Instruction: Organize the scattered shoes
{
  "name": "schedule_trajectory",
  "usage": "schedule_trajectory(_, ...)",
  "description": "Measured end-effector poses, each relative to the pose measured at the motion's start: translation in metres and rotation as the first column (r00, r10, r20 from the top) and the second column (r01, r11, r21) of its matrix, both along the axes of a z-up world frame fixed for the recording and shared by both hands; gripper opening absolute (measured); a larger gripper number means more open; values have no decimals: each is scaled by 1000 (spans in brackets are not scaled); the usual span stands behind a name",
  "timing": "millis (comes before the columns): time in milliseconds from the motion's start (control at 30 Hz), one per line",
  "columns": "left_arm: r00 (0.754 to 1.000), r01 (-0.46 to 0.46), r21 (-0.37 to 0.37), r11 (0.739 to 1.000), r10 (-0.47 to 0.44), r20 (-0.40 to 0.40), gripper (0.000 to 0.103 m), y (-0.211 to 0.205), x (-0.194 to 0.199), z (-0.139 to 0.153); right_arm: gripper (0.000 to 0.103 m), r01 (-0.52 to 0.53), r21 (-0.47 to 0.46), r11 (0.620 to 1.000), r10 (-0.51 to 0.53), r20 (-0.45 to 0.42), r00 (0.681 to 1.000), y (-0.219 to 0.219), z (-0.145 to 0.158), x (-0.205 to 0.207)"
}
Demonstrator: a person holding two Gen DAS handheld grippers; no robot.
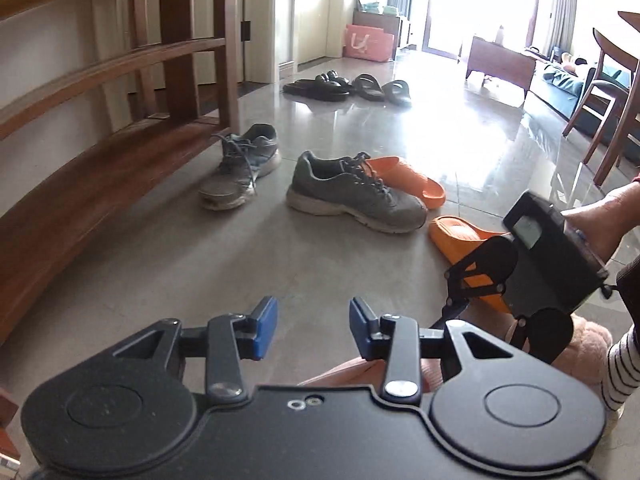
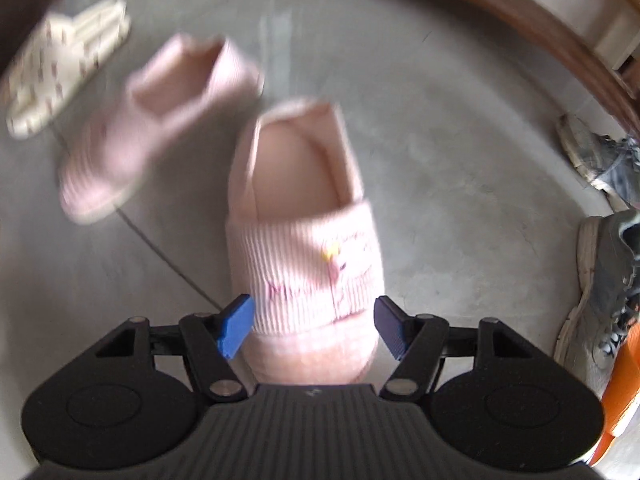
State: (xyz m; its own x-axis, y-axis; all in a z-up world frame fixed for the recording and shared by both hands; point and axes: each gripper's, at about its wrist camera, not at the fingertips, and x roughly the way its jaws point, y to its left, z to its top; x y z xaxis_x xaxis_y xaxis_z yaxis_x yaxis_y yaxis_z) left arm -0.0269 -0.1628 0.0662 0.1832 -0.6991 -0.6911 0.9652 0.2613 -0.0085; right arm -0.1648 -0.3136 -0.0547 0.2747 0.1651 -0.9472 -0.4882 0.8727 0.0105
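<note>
My right gripper [image 2: 314, 326] is open, its blue pads on either side of the toe of a pink ribbed slipper [image 2: 300, 216] on the grey floor, not clamping it. A second pink slipper [image 2: 160, 132] lies to its upper left, blurred. My left gripper [image 1: 313, 328] is open and empty above the floor. Ahead of it lie two grey sneakers [image 1: 240, 168] [image 1: 352, 192] and two orange slides [image 1: 404, 178] [image 1: 464, 248]. The right gripper's body [image 1: 532, 264] shows at the right of the left wrist view, over the near orange slide.
A wooden shoe rack [image 1: 100, 152] runs along the left wall. Several black sandals [image 1: 348, 88] lie farther back. A cream patterned slide [image 2: 60, 68] lies at upper left in the right wrist view. Wooden chairs [image 1: 608, 112] and a sofa stand at right.
</note>
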Motion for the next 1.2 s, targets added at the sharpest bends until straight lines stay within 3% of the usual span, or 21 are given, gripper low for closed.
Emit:
schedule_trajectory(133,998,-51,18,999,51,41,39,12,5,-2,73,35,123,992,-22,-102,995,10,-11,4)
schedule_trajectory(267,994,-97,12,995,96,45,40,30,13,6,73,-108,268,957,144,-117,983,54,-6,-3)
schedule_trajectory(433,992,-125,-11,992,125,27,43,41,19,12,72,-286,339,896,323,-57,945,85,12,-10)
schedule_trajectory(500,993,-118,-10,993,118,27,46,43,17,10,72,-230,349,908,270,-70,960,72,18,-6)
schedule_trajectory(600,997,-78,-12,997,78,13,50,32,9,7,72,15,378,926,15,-76,997,12,37,-2)
schedule_trajectory(700,999,28,-28,999,-29,-16,54,-1,-13,-2,72,180,362,914,-182,-29,983,-27,52,-7)
schedule_trajectory(767,992,124,-40,992,-125,-29,54,-28,-31,-10,72,322,338,884,-354,36,934,-58,66,-19)
schedule_trajectory(833,975,218,-53,975,-220,-42,55,-56,-50,-19,72,486,305,819,-536,105,838,-94,78,-41)
schedule_trajectory(900,948,309,-67,949,-313,-53,55,-84,-68,-27,72,602,273,750,-651,146,745,-119,86,-61)
schedule_trajectory(967,913,398,-82,914,-403,-62,55,-111,-87,-35,72,744,259,616,-787,189,587,-149,96,-90)
schedule_trajectory(1033,869,482,-98,870,-490,-70,54,-139,-105,-43,72,863,261,432,-897,227,380,-182,106,-125)
schedule_trajectory(1067,844,523,-107,846,-531,-73,53,-153,-114,-48,72,897,264,355,-925,237,297,-194,109,-142)
schedule_trajectory(1100,817,562,-115,819,-572,-76,53,-167,-123,-52,72,916,266,300,-940,246,236,-204,111,-158)
schedule_trajectory(1133,788,601,-118,791,-611,-78,53,-181,-132,-56,72,927,267,263,-947,253,196,-209,113,-170)
schedule_trajectory(1200,726,676,-107,729,-684,-73,53,-207,-147,-63,72,935,266,233,-951,263,162,-206,112,-184)
